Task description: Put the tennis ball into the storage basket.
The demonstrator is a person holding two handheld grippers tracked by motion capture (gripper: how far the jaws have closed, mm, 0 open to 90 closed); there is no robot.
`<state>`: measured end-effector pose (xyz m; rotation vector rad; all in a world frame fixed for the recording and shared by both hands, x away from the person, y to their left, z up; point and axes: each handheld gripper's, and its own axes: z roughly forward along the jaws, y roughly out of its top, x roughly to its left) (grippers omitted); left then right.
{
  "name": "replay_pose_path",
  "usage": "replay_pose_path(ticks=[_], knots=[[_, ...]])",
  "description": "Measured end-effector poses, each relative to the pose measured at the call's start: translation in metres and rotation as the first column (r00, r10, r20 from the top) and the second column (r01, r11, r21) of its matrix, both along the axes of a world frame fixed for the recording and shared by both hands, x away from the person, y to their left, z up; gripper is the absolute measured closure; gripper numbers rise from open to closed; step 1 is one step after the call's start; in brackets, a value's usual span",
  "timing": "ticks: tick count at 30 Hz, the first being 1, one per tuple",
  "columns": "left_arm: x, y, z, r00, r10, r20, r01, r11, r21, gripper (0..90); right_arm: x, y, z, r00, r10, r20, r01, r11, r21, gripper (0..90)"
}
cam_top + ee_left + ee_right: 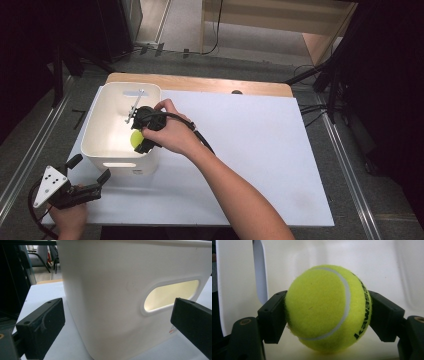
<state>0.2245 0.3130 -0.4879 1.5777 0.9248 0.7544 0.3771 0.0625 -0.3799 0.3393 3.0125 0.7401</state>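
A yellow-green tennis ball [136, 139] [328, 307] is inside the white plastic bin [100, 117] at the table's left. My right gripper [142, 135] [328, 315] reaches down into the bin and is shut on the ball, one jaw pressing each side. The ball sits low, close to the bin's floor. My left gripper [89, 169] [117, 322] rests near the table's front left corner, open, pointing at the bin's near wall [112, 305] with its oval handle slot [171, 296]. Nothing is between its jaws.
The bin stands on a white sheet [260, 150] covering a wooden table [200, 82]. Metal rails [345, 170] run along both sides. Dark stands and cables lie on the floor behind, at the right [320, 75].
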Motion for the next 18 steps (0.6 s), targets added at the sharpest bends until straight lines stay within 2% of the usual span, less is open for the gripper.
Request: replay_pose_path(ticks=[6, 14, 18], knots=[[0.000, 0.000, 0.000, 1.0000, 0.000, 0.001, 0.000, 1.0000, -0.001, 0.0, 0.000, -0.001, -0.001, 1.0000, 0.010, 0.000, -0.010, 1.000, -0.011, 19.9], [0.000, 0.000, 0.000, 1.0000, -0.002, 0.002, 0.002, 1.0000, 0.003, 0.0, -0.001, -0.008, 0.006, 1.0000, -0.006, -0.001, 0.006, 1.000, 0.030, 15.8], [0.000, 0.000, 0.000, 1.0000, -0.001, 0.002, 0.001, 1.0000, 0.002, 0.0, -0.001, -0.013, 0.010, 0.9997, -0.018, 0.014, 0.018, 0.998, 0.054, 10.9]])
